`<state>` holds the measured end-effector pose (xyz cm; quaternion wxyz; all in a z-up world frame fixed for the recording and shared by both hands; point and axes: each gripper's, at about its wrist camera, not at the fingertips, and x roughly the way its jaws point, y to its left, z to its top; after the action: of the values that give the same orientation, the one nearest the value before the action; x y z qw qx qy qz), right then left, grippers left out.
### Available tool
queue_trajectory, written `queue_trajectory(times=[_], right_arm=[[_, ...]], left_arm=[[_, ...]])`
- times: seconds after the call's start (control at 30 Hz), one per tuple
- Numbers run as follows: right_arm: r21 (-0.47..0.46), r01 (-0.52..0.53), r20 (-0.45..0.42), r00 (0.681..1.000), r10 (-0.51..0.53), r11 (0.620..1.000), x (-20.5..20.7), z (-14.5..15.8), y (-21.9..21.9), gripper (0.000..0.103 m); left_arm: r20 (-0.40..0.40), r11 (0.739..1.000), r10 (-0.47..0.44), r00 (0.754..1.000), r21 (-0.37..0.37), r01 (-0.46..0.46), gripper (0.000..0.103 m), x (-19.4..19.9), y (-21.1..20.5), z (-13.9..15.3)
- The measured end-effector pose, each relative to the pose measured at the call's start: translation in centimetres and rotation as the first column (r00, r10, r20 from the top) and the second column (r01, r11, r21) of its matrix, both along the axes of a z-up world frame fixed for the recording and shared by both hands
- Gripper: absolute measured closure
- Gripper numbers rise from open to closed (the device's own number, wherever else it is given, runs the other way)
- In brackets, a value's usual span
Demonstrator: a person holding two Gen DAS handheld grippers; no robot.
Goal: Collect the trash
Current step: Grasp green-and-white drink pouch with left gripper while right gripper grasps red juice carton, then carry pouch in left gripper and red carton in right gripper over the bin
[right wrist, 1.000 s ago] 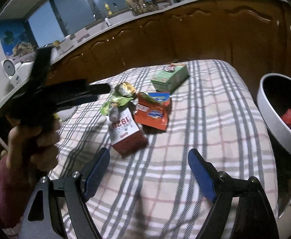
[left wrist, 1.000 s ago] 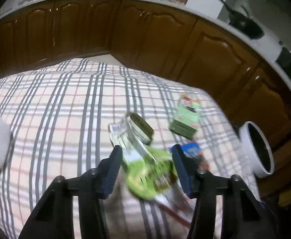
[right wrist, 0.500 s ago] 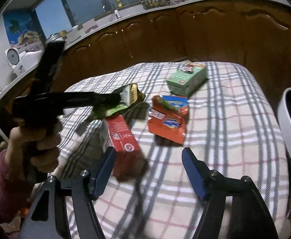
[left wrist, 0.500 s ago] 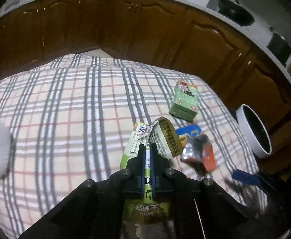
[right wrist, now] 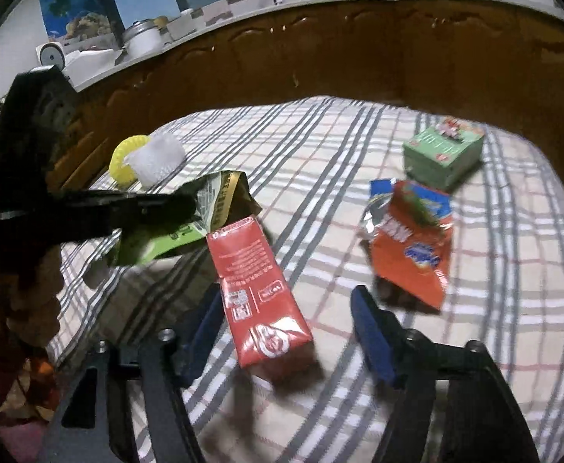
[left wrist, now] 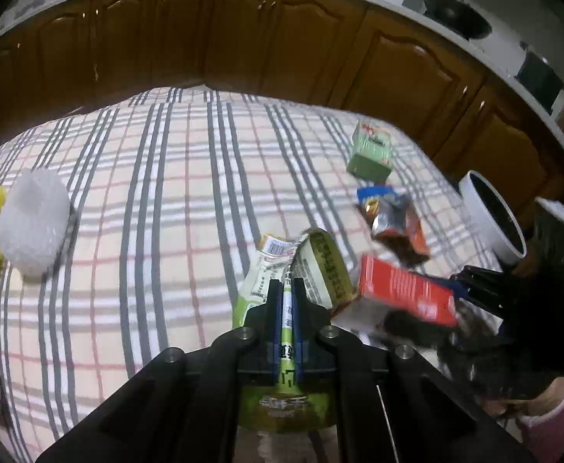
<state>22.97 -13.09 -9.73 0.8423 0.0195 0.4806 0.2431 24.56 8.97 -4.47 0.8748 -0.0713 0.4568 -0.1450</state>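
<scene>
My left gripper [left wrist: 287, 297] is shut on a crumpled green snack bag [left wrist: 312, 266] and holds it above the plaid tablecloth; the bag also shows in the right wrist view [right wrist: 200, 208]. My right gripper [right wrist: 285, 308] is open around a red carton [right wrist: 256, 289] lying on the cloth, its blue fingers on either side of the carton's near end. The red carton also shows in the left wrist view [left wrist: 405, 289]. An orange and blue snack bag [right wrist: 413, 239] and a green box [right wrist: 442, 152] lie farther back right.
A white bin with a dark inside [left wrist: 492, 218] stands off the table's right edge. A white puff [left wrist: 31, 222] and a yellow ring [right wrist: 123, 154] lie at the table's left. Brown kitchen cabinets [left wrist: 243, 38] run behind the table.
My left gripper closed on the green bag and lifted it. My right gripper moved forward and left until its open fingers came around the red carton.
</scene>
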Motion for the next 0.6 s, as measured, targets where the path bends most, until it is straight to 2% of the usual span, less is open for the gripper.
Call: queue_trajectory(times=[0.1,0.2,0.37,0.6], right_arm=[[0.017,0.002,-0.016,1.000,-0.002,1.000,-0.3,-0.4,0.0,0.068],[0.022,0.031,-0.006,1.000,-0.031,0.999,-1.5,0.2,-0.7,0.072],[0.024,0.129,0.012,0.992,-0.129,0.991,-3.2,1.3,-3.4,0.073],[0.072,0.254,0.018,0.967,-0.255,0.965,-5.8,2.3,-7.6,0.073]], left_arm=[[-0.009,1.000,-0.014,1.000,0.024,0.014,0.099,0.0,-1.2,-0.6],[-0.003,0.998,-0.025,1.000,0.058,0.025,0.099,-0.1,-2.4,-1.0],[0.027,0.995,-0.028,0.999,0.100,0.025,0.099,-0.5,-3.7,-1.4],[0.055,0.995,-0.087,0.995,0.048,0.084,0.101,-2.1,-5.9,0.1]])
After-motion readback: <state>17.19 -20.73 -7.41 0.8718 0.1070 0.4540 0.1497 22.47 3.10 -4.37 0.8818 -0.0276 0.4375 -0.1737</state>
